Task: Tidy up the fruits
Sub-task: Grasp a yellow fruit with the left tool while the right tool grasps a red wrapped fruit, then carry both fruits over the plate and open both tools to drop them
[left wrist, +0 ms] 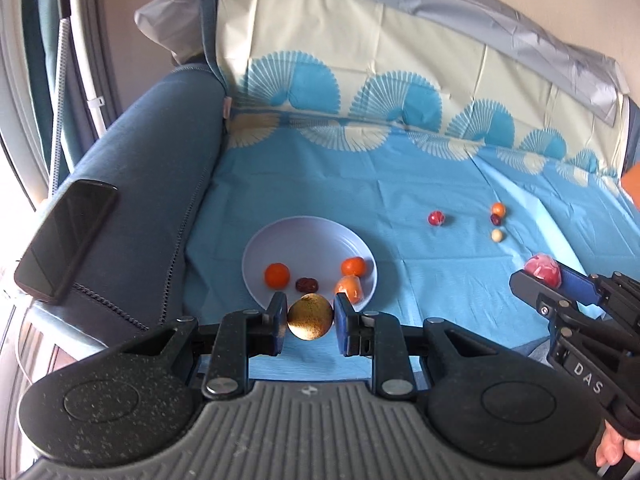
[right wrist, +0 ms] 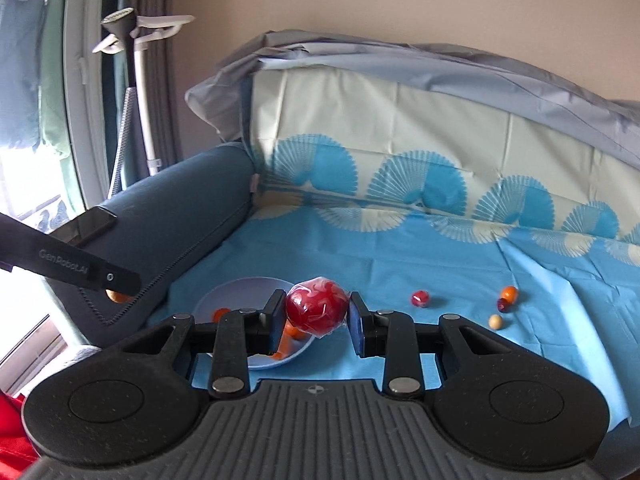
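My left gripper (left wrist: 310,318) is shut on a round golden-brown fruit (left wrist: 310,317), held above the near rim of a pale lilac plate (left wrist: 308,236). The plate holds two orange fruits (left wrist: 277,275) (left wrist: 353,267), a dark red date (left wrist: 306,284) and a wrapped orange piece (left wrist: 350,288). My right gripper (right wrist: 316,316) is shut on a red fruit in clear wrap (right wrist: 316,307), right of the plate (right wrist: 244,286); it also shows at the right edge of the left wrist view, the red fruit (left wrist: 543,270) in its fingers. Several small fruits lie loose on the blue cloth: a red one (left wrist: 436,218), an orange one (left wrist: 498,209), a dark red one (left wrist: 496,220), a pale one (left wrist: 497,235).
A dark blue sofa armrest (left wrist: 148,184) borders the cloth on the left, with a black phone (left wrist: 66,236) lying on it. The patterned blue cloth (left wrist: 400,184) runs up the backrest. A white stand (right wrist: 140,80) and a window are at far left.
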Motion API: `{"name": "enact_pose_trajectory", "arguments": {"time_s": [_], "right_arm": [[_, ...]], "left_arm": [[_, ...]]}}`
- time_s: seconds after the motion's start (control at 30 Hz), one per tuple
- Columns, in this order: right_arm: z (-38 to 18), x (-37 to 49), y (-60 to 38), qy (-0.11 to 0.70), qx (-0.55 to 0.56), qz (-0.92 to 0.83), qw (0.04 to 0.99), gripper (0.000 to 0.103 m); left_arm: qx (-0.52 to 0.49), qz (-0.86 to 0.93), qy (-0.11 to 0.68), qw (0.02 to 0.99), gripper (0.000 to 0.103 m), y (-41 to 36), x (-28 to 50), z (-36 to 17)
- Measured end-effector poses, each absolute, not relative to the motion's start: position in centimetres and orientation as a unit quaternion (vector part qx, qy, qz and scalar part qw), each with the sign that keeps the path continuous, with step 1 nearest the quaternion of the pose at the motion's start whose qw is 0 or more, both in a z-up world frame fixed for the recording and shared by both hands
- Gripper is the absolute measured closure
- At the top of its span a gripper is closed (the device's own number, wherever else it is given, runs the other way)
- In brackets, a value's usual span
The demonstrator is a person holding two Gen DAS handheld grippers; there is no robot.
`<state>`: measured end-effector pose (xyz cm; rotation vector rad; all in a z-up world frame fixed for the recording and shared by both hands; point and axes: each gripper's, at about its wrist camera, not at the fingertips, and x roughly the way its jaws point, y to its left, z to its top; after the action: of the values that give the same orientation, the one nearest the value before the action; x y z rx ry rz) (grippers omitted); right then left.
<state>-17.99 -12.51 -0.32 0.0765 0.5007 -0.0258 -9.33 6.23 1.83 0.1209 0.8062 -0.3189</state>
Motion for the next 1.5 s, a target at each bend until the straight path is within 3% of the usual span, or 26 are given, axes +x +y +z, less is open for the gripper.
{"name": "enact_pose_trajectory", "arguments": {"time_s": [0.9,1.5], "right_arm": [[0.2,-18.4,-9.2,0.263,0.0,0.015,0.965,0.069],[-2.3,-13.0,-8.7,0.296,-0.004,0.038,0.954,0.069]], "left_arm": [[0.012,-0.137,0.37,0.919,0.076,9.3,-9.6,2.7],[0.018,-0.128,0.396,0.909,0.076,8.3,-3.4,0.3]]}}
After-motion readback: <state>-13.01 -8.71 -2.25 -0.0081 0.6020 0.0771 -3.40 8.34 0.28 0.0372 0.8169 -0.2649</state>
